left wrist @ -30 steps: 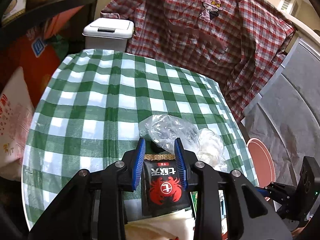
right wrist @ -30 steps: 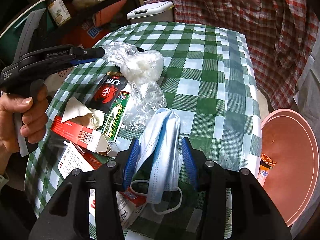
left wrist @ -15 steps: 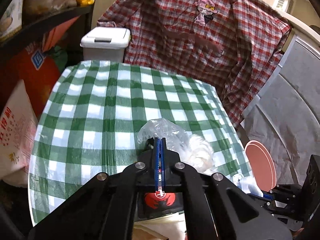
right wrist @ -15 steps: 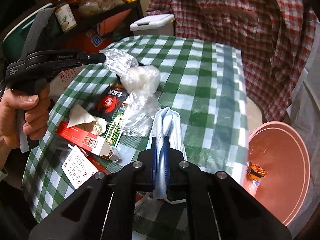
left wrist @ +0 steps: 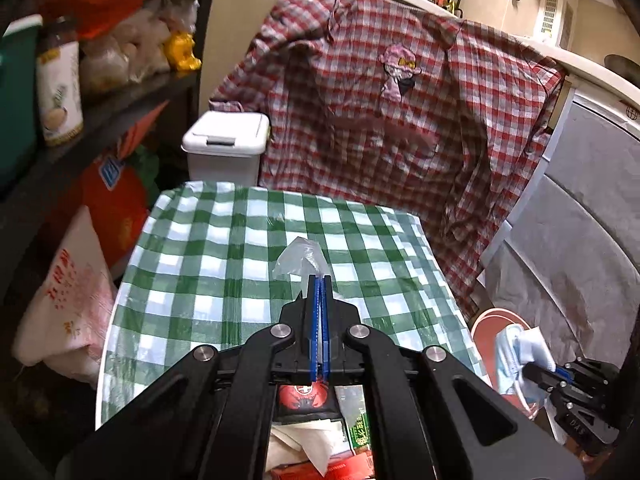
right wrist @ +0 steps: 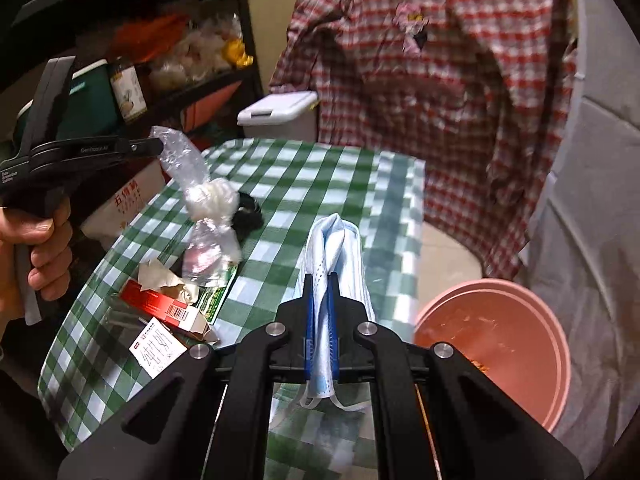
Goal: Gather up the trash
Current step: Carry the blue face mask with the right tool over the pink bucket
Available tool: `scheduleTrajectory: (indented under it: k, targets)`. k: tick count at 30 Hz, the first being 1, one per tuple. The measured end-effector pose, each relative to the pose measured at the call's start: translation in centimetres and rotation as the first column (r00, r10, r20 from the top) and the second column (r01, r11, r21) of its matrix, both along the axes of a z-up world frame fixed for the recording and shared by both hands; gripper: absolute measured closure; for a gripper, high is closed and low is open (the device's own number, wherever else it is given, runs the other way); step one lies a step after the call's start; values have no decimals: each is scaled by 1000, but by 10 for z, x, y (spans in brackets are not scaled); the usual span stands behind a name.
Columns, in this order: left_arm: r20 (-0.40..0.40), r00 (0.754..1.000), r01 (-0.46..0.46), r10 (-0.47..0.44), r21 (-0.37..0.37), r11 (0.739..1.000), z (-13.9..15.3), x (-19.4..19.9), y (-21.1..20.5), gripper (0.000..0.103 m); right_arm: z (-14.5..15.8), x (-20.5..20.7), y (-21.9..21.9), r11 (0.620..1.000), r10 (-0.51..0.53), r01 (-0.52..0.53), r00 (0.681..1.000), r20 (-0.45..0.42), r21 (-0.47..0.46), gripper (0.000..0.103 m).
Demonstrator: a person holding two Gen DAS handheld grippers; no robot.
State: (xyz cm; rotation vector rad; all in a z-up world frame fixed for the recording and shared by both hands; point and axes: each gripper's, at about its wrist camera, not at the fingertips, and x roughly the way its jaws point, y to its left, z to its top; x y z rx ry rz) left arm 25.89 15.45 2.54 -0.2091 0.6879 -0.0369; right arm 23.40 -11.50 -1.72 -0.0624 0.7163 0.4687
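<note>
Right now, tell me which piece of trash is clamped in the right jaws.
The blue face mask, pinched in the right gripper. The clear plastic bag hangs from the left gripper; the red carton lies on the table.

Both rigs are looking basically identical: the matte black plastic left gripper (left wrist: pixel 319 280) and its twin, the black right gripper (right wrist: pixel 320 280), are each sporting two blue pads pressed close together, angular linkage arms and four round silver screws. The left one's side is showing small white lettering. A bare hand (right wrist: pixel 38 252) is wrapping its pistol-style handle.
</note>
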Motion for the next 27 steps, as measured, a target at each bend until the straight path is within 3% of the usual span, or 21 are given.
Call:
scheduleTrajectory:
  k: [13, 27]
  targets:
    - [96, 995, 6, -9, 25, 1000, 42, -38, -35, 102, 32, -26, -43, 997, -82, 81, 991, 107, 10, 97]
    - [149, 988, 44, -49, 37, 998, 65, -54, -58, 102, 47, -40, -69, 984, -174, 178, 967, 184, -6, 97]
